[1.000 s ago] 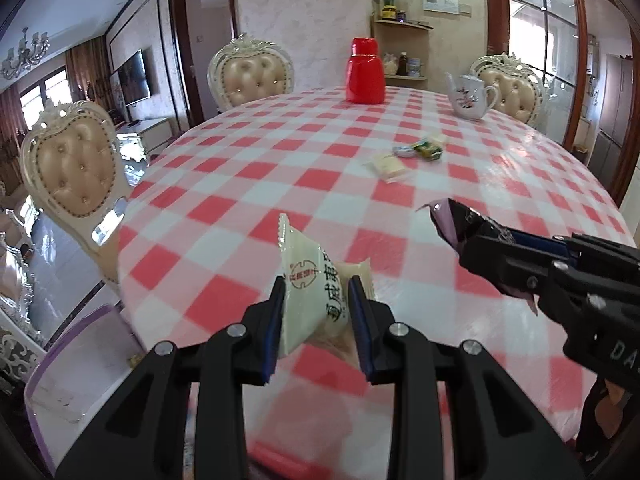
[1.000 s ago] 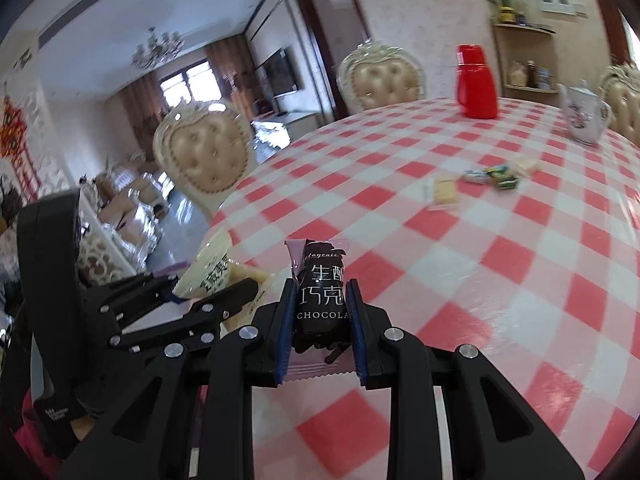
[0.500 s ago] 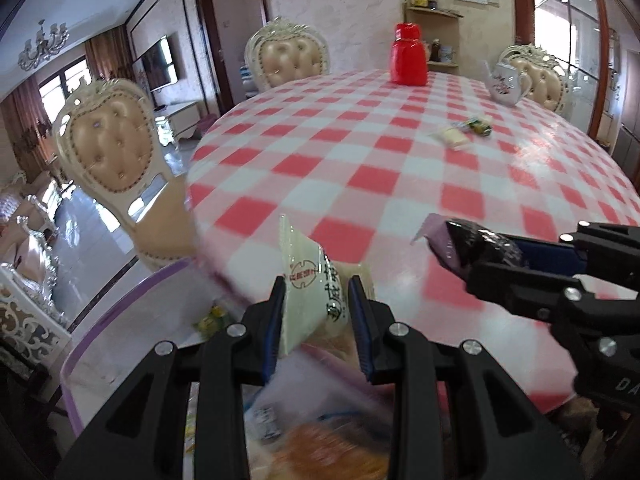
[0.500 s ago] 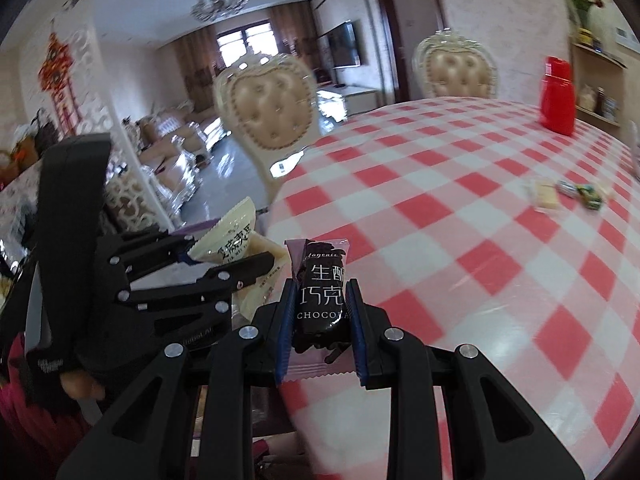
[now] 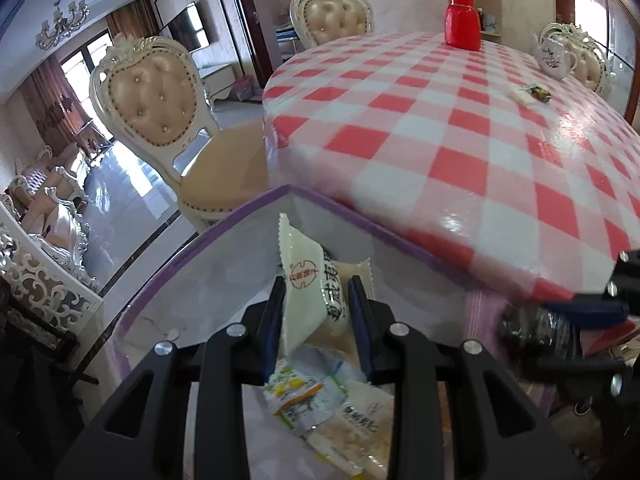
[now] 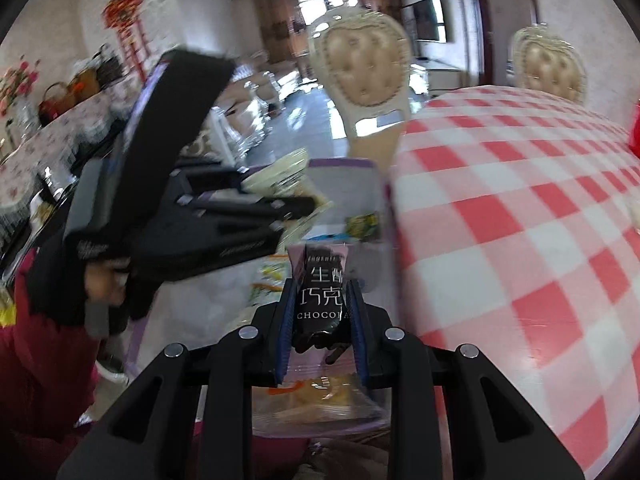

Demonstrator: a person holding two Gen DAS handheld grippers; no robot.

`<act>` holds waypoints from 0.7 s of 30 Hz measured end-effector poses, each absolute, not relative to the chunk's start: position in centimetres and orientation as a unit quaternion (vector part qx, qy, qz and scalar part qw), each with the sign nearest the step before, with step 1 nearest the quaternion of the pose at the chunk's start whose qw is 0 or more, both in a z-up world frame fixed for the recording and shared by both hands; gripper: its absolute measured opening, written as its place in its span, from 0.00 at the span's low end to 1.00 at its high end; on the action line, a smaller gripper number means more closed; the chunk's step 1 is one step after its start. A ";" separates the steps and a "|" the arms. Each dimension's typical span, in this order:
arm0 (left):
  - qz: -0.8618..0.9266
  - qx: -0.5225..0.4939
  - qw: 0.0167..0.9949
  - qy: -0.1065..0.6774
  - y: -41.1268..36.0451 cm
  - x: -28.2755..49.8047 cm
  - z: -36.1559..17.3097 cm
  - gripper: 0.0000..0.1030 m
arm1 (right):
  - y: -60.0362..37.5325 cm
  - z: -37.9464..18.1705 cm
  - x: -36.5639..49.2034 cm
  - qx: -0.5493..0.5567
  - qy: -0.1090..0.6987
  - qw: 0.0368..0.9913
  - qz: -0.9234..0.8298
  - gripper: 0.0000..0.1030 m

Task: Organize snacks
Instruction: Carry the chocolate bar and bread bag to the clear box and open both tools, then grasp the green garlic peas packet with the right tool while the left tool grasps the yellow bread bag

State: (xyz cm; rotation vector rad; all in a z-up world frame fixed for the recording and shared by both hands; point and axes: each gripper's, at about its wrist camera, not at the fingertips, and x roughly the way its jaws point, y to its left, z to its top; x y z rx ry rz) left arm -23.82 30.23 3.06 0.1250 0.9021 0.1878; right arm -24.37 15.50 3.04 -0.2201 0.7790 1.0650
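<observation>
Between the left tongs (image 5: 318,308), a cream snack packet (image 5: 306,284) is clamped upright, above a purple-rimmed box (image 5: 224,228) holding more wrapped snacks (image 5: 320,404). The right tongs (image 6: 320,312) are clamped on a dark chocolate bar (image 6: 322,300) over the same box, just beside the checkered counter (image 6: 520,216).

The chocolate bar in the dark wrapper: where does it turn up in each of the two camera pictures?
Left wrist view: the chocolate bar is a dark blur at the right edge, gripped in the right claw.
Right wrist view: the bar is at bottom centre, upright between that claw's blue pads.
Shared landmark: the purple-rimmed box beside the red-checked table.
</observation>
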 end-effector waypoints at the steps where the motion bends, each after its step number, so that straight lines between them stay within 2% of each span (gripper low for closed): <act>1: 0.090 0.068 0.890 0.441 30.3 -23.8 2.9 0.32 | 15.5 3.2 -24.6 -0.099 0.356 0.782 0.501 0.26; 2: 0.093 0.078 0.886 0.447 30.4 -23.8 2.7 0.35 | 15.3 3.3 -24.6 -0.094 0.354 0.780 0.508 0.31; 3: 0.100 0.081 0.886 0.446 30.6 -23.8 2.8 0.50 | 14.8 3.6 -24.4 -0.085 0.351 0.779 0.512 0.40; 4: 0.113 0.082 0.887 0.439 30.9 -23.9 3.1 0.69 | 14.3 3.9 -24.2 -0.076 0.348 0.784 0.508 0.44; 5: 0.126 0.085 0.890 0.430 31.1 -24.0 3.6 0.76 | 13.4 4.3 -23.7 -0.067 0.343 0.791 0.501 0.45; 9: 0.149 0.057 0.903 0.398 31.6 -24.1 6.2 0.83 | 9.7 5.5 -21.2 -0.023 0.336 0.819 0.463 0.46; 13: 0.130 0.015 0.930 0.343 29.8 -23.6 9.2 0.96 | 4.7 5.8 -18.2 0.021 0.334 0.852 0.403 0.54; 17: 0.070 -0.014 0.946 0.317 25.6 -20.6 10.9 0.98 | -1.0 5.1 -15.6 0.044 0.345 0.882 0.317 0.61; 21: -0.011 -0.020 0.944 0.331 18.5 -14.6 10.5 0.98 | -7.9 4.1 -12.8 0.087 0.365 0.899 0.226 0.69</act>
